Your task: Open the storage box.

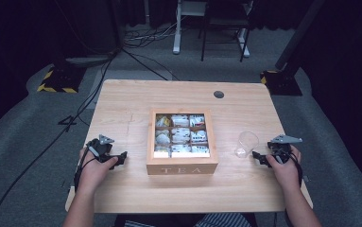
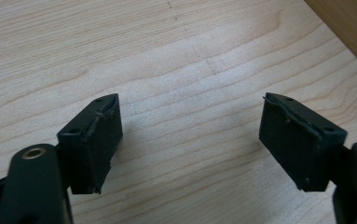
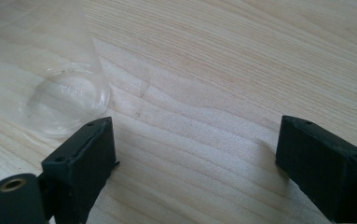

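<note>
A wooden tea box (image 1: 182,163) marked TEA stands open at the table's middle, its compartments holding several tea bags (image 1: 180,135). To its right stands a clear empty plastic cup (image 1: 246,144), seen close at the upper left (image 3: 59,88) in the right gripper view. My left gripper (image 1: 120,158) rests on the table left of the box, jaws open over bare wood (image 2: 190,135), with the box's corner (image 2: 348,28) at the upper right. My right gripper (image 1: 260,159) rests just right of the cup, jaws open with nothing between them (image 3: 195,154).
The light wooden table (image 1: 122,104) has a round cable hole (image 1: 219,94) at the back right. Beyond it are cables on the grey floor, a desk frame (image 1: 188,28) and stand bases with yellow-black tape (image 1: 56,82).
</note>
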